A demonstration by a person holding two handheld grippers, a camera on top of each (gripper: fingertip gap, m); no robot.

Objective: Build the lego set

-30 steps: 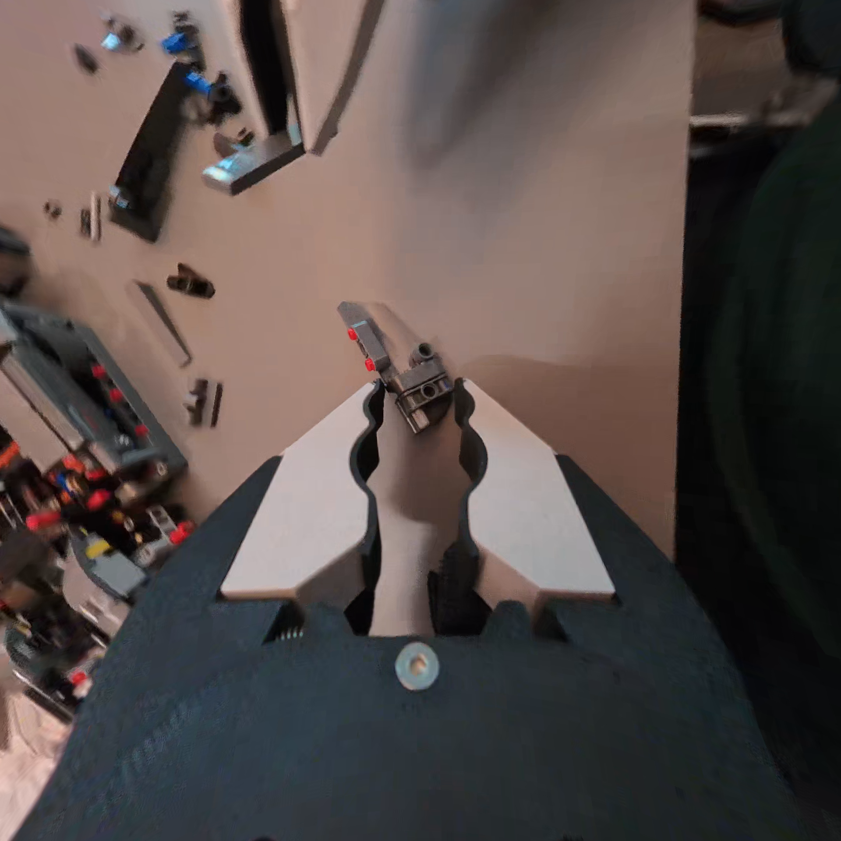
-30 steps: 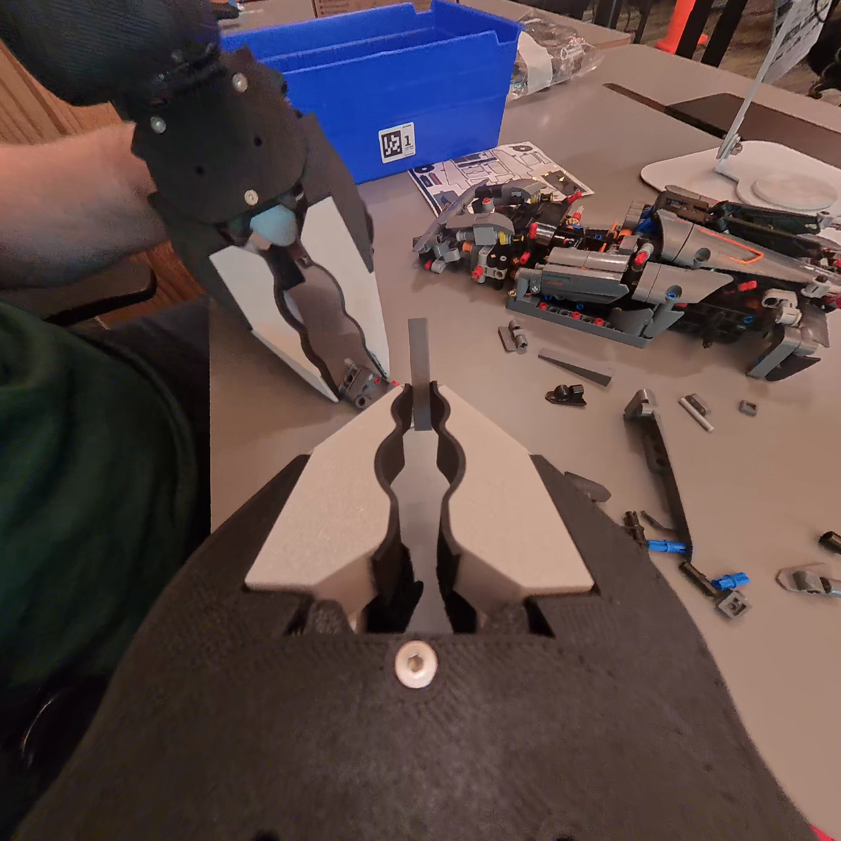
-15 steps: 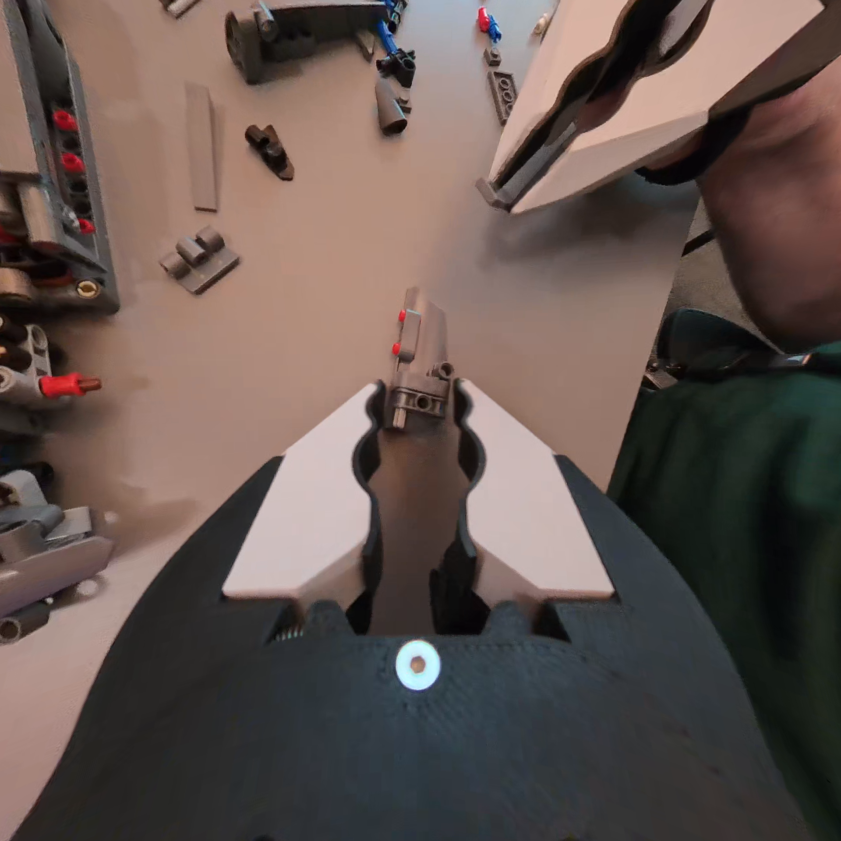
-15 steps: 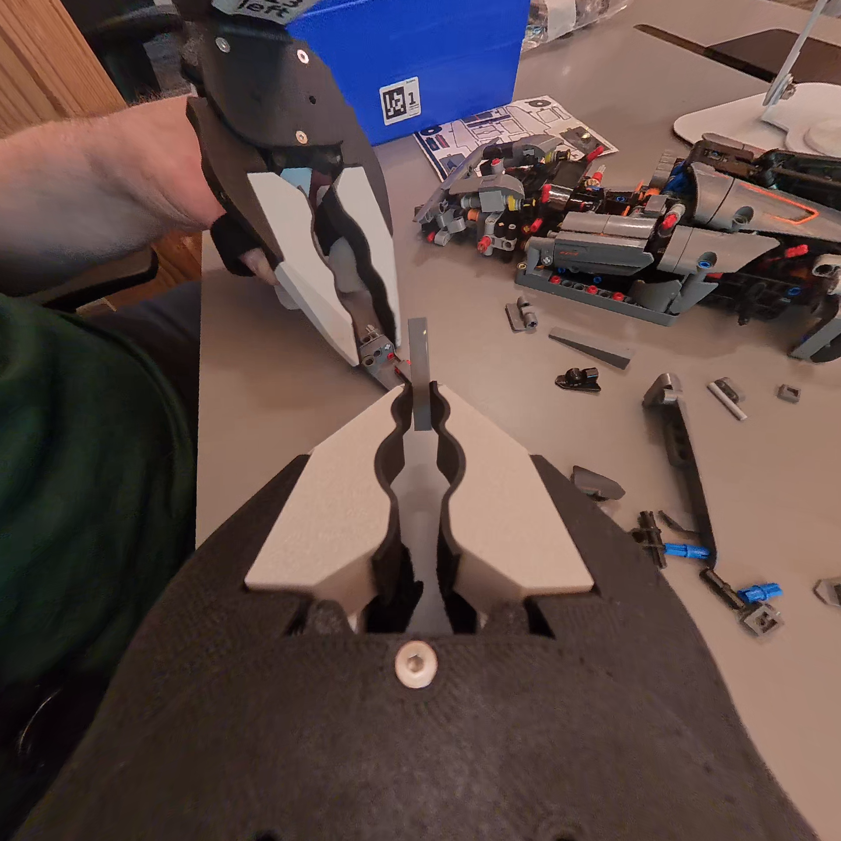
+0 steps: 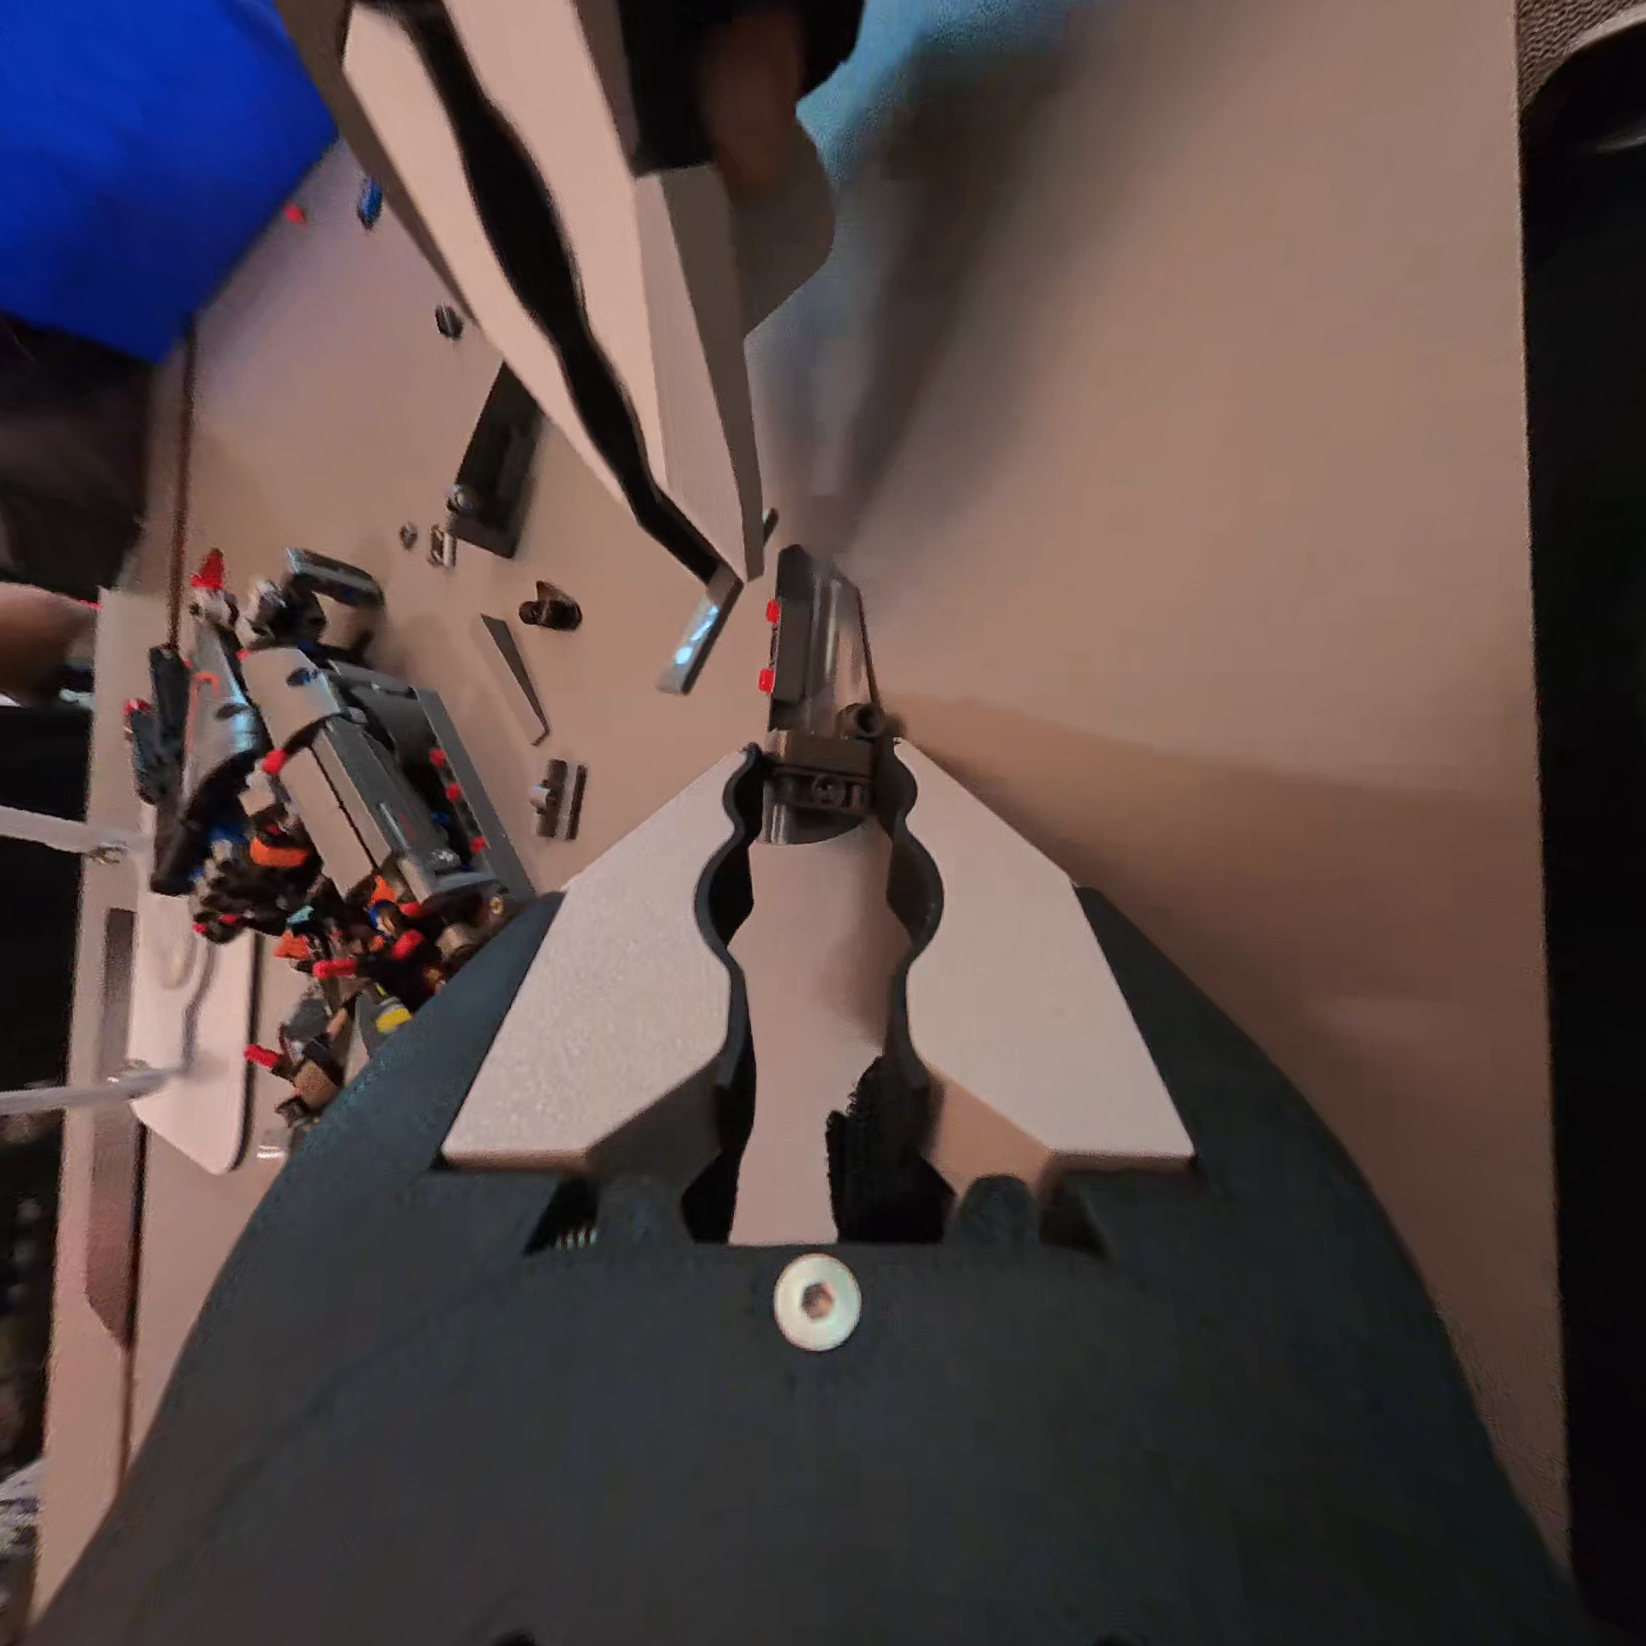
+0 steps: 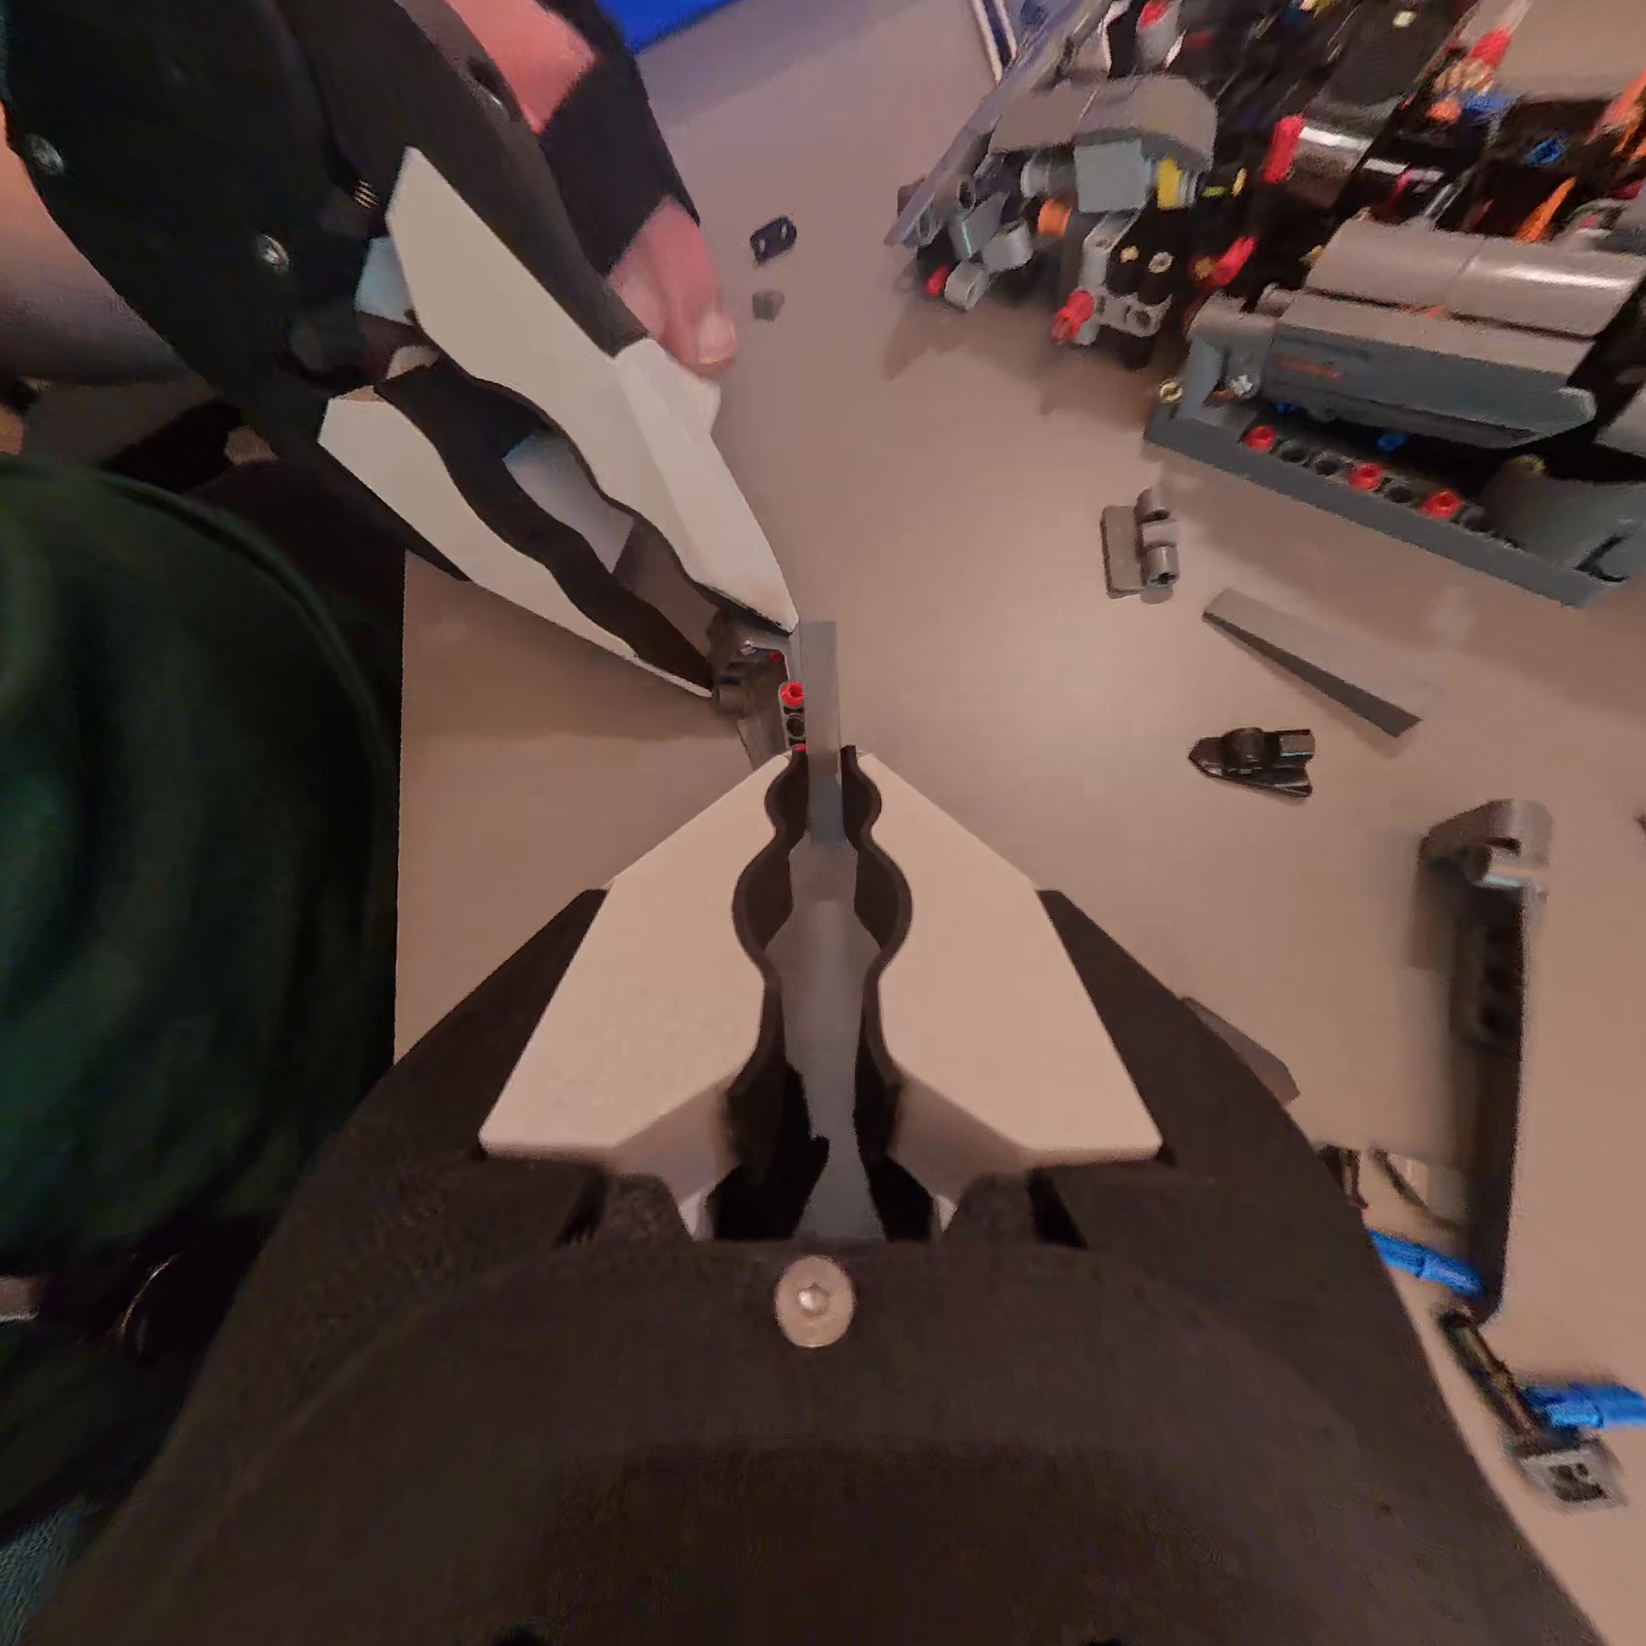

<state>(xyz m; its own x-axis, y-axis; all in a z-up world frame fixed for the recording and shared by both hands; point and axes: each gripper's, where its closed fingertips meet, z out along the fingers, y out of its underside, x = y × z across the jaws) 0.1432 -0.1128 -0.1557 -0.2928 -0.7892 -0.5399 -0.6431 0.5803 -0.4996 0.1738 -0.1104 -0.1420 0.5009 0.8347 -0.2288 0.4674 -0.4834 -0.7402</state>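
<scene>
My left gripper (image 5: pixel 819 766) is shut on a small grey lego sub-assembly (image 5: pixel 815 677) with two red pins on its side. It holds it above the table. My right gripper (image 6: pixel 818 757) is shut on a thin flat grey tile (image 6: pixel 819 704), held upright. The tile sits right beside the red pins of the sub-assembly (image 6: pixel 761 681); I cannot tell if they touch. In the left wrist view the right gripper (image 5: pixel 712 570) comes in from the top with the tile (image 5: pixel 699 641) at its tip. In the right wrist view the left gripper (image 6: pixel 739 641) comes in from the upper left.
A large grey, black and orange lego model (image 6: pixel 1389 294) lies at the back right of the grey table (image 6: pixel 980 552). Loose parts lie to the right: a hinge piece (image 6: pixel 1140 543), a wedge tile (image 6: pixel 1309 659), a black piece (image 6: pixel 1256 761), a long grey beam (image 6: pixel 1487 944), blue pins (image 6: pixel 1425 1260). A blue bin (image 5: pixel 116 151) stands behind. The left gripper's tips are roughly 4 cm from the right gripper's.
Both grippers have come closer together, bringing the tile up beside the sub-assembly's red pins. Both have rotated, and the views are blurred with motion.
</scene>
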